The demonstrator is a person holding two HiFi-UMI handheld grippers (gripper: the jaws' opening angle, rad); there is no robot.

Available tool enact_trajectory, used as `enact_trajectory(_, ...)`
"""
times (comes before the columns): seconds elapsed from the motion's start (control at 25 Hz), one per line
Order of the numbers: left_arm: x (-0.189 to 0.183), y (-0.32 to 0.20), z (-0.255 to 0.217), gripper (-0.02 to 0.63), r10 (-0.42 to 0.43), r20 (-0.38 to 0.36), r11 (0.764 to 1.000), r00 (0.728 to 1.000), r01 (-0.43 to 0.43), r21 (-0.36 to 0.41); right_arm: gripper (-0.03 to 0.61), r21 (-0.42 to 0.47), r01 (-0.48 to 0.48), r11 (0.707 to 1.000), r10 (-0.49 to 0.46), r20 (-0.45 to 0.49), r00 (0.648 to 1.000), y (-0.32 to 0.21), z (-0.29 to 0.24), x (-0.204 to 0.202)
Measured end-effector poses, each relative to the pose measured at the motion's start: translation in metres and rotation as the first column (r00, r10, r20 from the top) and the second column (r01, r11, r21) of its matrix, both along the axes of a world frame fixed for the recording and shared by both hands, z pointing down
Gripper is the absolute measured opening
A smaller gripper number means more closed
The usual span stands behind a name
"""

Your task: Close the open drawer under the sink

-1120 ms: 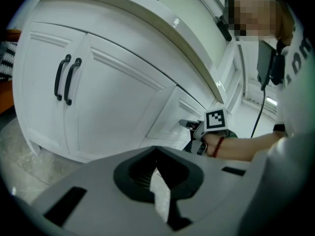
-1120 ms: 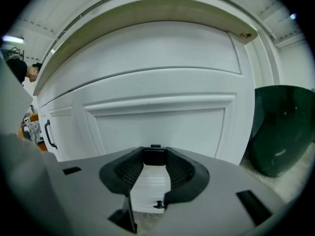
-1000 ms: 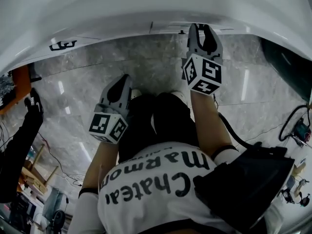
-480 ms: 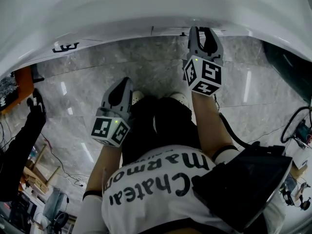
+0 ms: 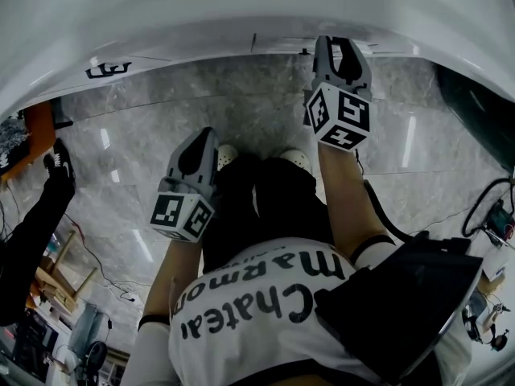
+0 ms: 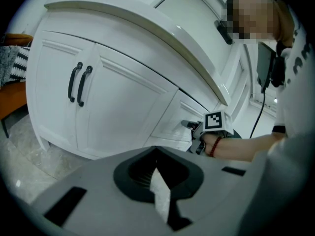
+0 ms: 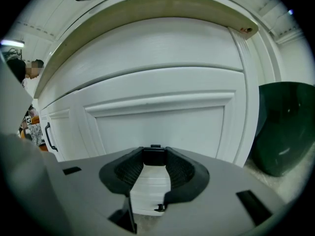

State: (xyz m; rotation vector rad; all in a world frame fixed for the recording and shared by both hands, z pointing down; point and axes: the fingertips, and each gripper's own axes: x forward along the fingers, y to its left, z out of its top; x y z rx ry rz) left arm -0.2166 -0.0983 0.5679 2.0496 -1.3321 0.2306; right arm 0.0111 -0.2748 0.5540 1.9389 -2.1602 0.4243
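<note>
1. The white vanity cabinet (image 5: pixel 201 14) fills the space ahead of me. Its top slab (image 6: pixel 147 28) overhangs the fronts, and the grey marble floor (image 5: pixel 241 119) spreads beneath it and under my feet.
2. The double doors (image 6: pixel 108 112) take up the cabinet's left part.
3. The drawer (image 7: pixel 162 127) is a wide, framed white front directly under the overhanging slab. It sits at the cabinet's right end, to the right of the doors. I cannot tell from these views how far it stands out from the cabinet face.
4. A dark green bin (image 7: pixel 288 127) stands on the floor just beside the cabinet's right corner.
5. A black bag (image 5: pixel 410 296) hangs at my right hip.
6. My right tool (image 5: pixel 338 45) is raised to the drawer front, with my arm stretched forward. Its jaws are clamped on the black drawer handle (image 7: pixel 155 157), which shows as a small dark block between the two ribbed pads.
7. My left tool (image 5: pixel 203 139) hangs lower and nearer my body, over the floor. It is well apart from the cabinet and touches nothing. Its jaws are together with nothing between them; only a sliver of white shows through the gap behind the tips.
8. Two black bar handles (image 6: pixel 78 85) stand upright side by side on the double doors, left of the drawer.
</note>
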Motion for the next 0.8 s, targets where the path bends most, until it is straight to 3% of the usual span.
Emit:
enact_trajectory(0.28,-0.006,0.007,-0.024,0.008,-0.042,-0.006,0.999,0.999,0.042,0.001,0.150,-0.059,-0.011,0.998,0.011,0.005,1.000,-0.001,0.001,0.001)
enact_trajectory(0.52,-0.016,0.032,-0.078,0.008,-0.094,0.010,0.995,0.996,0.094,-0.013,0.155,-0.167,0.012,0.986,-0.010,0.012,1.000,-0.001,0.002,0.001)
enact_trajectory(0.8,-0.052,0.056,-0.144,0.008,-0.189,0.065,0.982,0.980,0.188,0.029,0.152,-0.356,0.016,0.934,0.007,0.063,0.998,-0.002,0.016,-0.003)
